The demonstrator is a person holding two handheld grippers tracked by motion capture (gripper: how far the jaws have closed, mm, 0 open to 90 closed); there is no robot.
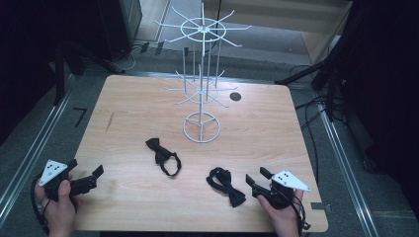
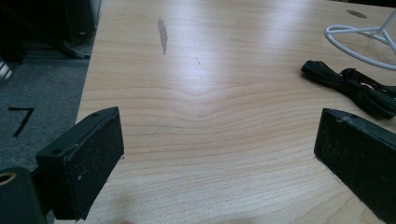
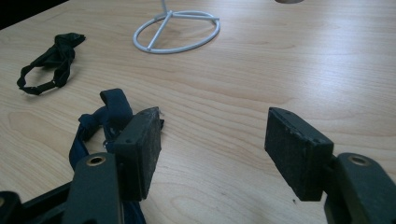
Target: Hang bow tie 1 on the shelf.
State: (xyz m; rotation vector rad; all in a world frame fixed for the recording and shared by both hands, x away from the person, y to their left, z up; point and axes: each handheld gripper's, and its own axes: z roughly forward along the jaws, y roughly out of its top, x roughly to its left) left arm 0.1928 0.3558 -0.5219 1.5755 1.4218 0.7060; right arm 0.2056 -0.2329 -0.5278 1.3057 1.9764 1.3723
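Note:
Two black bow ties lie on the wooden table point(image 1: 133, 103). One bow tie point(image 1: 163, 157) rests near the middle, in front of the white wire rack point(image 1: 201, 74); the left gripper view has it at the right point(image 2: 350, 86). The other bow tie point(image 1: 226, 185) lies near the front edge, just left of my right gripper point(image 1: 257, 177). In the right gripper view this tie point(image 3: 109, 112) sits beside and behind the left jaw, outside the gap. My right gripper point(image 3: 212, 140) is open over bare wood. Over the front left corner my left gripper point(image 1: 95, 177) stands wide open point(image 2: 219, 154) with nothing between its jaws.
The rack's ring base point(image 3: 177, 30) stands at mid-table, with two tiers of wire arms above it. A dark round hole point(image 1: 235, 96) is set in the table's far right part. Grey floor and metal rails run along both sides of the table.

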